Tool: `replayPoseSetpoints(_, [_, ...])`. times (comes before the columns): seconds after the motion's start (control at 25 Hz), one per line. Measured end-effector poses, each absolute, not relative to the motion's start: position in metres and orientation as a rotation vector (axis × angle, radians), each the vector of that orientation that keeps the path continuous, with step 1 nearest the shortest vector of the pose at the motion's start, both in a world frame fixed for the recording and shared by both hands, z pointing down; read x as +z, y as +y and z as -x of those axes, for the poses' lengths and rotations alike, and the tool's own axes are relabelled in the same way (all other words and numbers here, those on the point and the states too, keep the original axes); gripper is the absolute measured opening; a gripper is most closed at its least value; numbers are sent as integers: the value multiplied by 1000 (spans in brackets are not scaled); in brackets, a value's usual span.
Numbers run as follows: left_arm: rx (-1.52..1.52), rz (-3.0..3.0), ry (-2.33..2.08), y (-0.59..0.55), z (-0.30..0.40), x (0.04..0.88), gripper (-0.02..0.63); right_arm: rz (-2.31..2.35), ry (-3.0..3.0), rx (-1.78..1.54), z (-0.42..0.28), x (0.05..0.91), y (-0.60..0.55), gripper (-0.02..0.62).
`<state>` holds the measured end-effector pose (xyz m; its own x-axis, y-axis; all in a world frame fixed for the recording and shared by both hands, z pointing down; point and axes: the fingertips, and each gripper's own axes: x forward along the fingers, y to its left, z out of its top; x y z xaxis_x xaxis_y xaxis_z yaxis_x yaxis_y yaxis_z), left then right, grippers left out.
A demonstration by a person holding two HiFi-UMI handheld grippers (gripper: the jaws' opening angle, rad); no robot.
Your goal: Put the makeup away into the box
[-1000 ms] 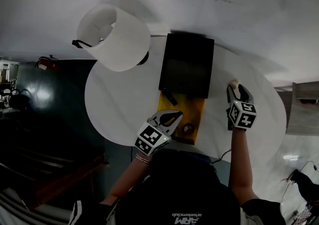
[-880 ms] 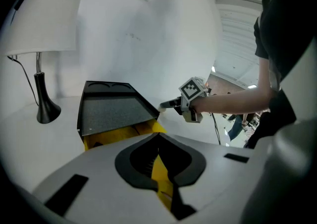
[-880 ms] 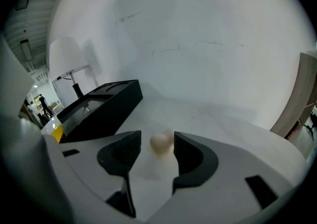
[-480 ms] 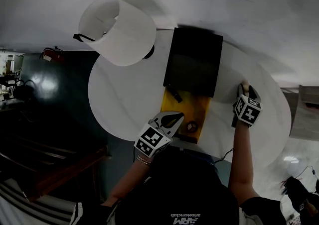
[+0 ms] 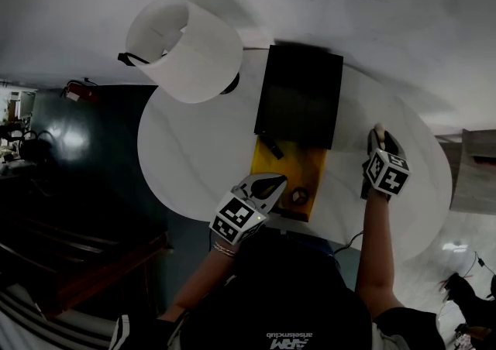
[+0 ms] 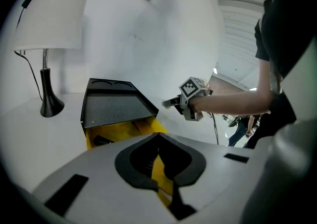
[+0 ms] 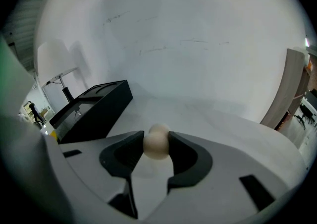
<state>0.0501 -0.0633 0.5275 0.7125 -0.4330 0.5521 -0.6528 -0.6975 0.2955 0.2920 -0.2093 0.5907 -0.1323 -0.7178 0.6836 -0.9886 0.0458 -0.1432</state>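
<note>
A black box (image 5: pixel 298 104) stands on the round white table (image 5: pixel 194 162), its yellow tray (image 5: pixel 304 166) drawn out toward me. In the tray lie a black stick (image 5: pixel 270 147) and a small round item (image 5: pixel 297 197). My left gripper (image 5: pixel 267 183) is shut, its tips (image 6: pixel 158 156) at the tray's near left edge (image 6: pixel 124 131) with nothing seen between them. Right of the box, a beige makeup sponge (image 7: pixel 156 143) rests on the table. My right gripper (image 7: pixel 156 144) has just been closing on it, and both pads touch the sponge (image 5: pixel 379 129).
A lamp with a white shade (image 5: pixel 182 50) stands at the table's back left, next to the box. A wooden board (image 7: pixel 285 89) leans at the far right. A cable (image 5: pixel 349 241) hangs off the table's near edge. The dark floor lies to the left.
The right gripper's jaws have drawn in around the sponge. Both hands stay about where they were, and the view has shifted slightly.
</note>
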Motion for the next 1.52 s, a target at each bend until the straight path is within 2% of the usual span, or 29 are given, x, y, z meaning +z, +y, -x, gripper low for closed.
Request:
replayPoseSetpoints(0.44, [535, -2444, -815, -48, -34, 517, 17, -1755, -2038, 892, -269, 552, -180, 164])
replayPoseSetpoints(1.2, [448, -2483, -925, -45, 31, 501, 17, -1725, -2114, 788, -228, 506, -113, 164])
replayPoseSetpoints(1.52, [415, -2461, -970, -44, 56, 500, 17, -1596, -2228, 703, -191, 483, -104, 164])
